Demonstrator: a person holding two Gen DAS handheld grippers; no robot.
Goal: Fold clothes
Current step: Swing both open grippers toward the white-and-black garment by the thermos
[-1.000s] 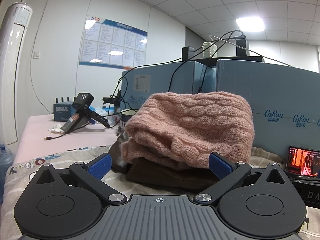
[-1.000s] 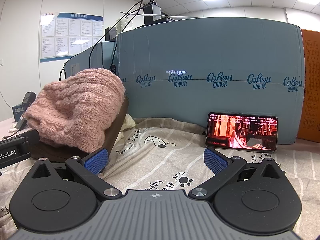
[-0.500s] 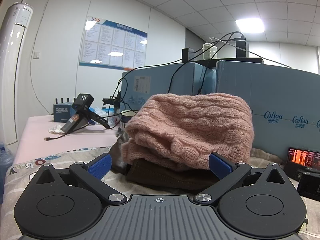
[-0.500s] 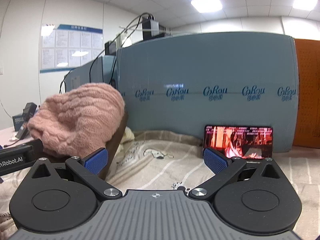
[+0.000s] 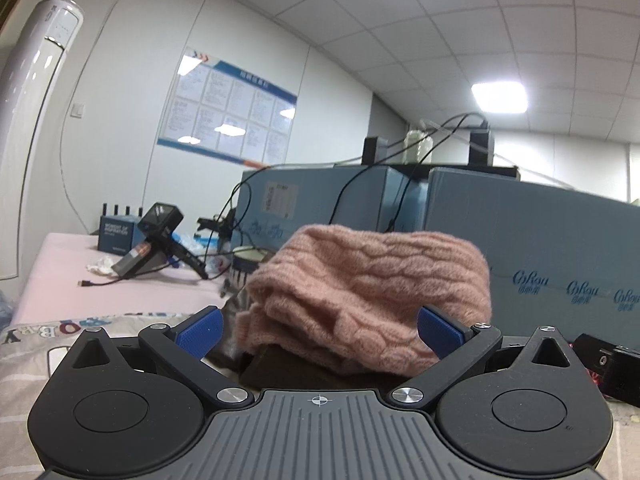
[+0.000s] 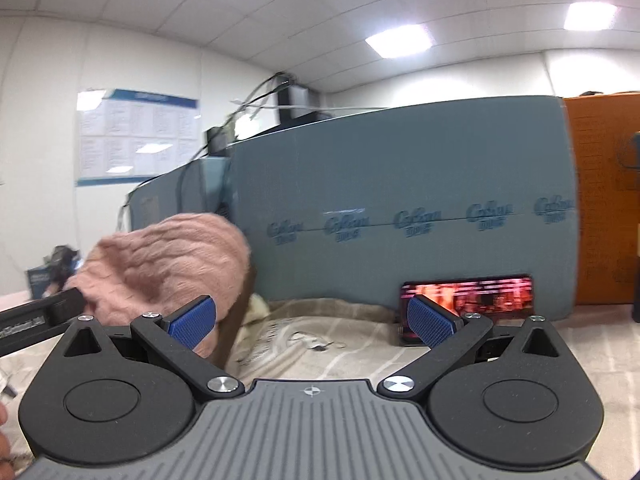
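The left tongs (image 5: 319, 330) are spread wide and hold nothing, their blue pads framing a folded pink cable-knit sweater (image 5: 372, 280) that sits straight ahead at twelve o'clock. The sweater rests on top of a folded dark brown garment (image 5: 288, 368), the two forming a small stack on a printed bedsheet (image 5: 52, 330) spread over the table. The right tongs (image 6: 311, 320) are likewise spread and empty, aimed at bare sheet, with the same pink sweater at about ten o'clock and a phone (image 6: 468, 300) playing video at about one o'clock, propped against a blue carton (image 6: 400, 184). Beyond the stack, at ten o'clock in the left view, lie a spare handheld device (image 5: 160, 240) and cables on a pink cloth. Judging by the tidy stack and the idle tongs, at least two garments appear folded already; no unfolded clothing is visible, so whether more remains cannot be told.
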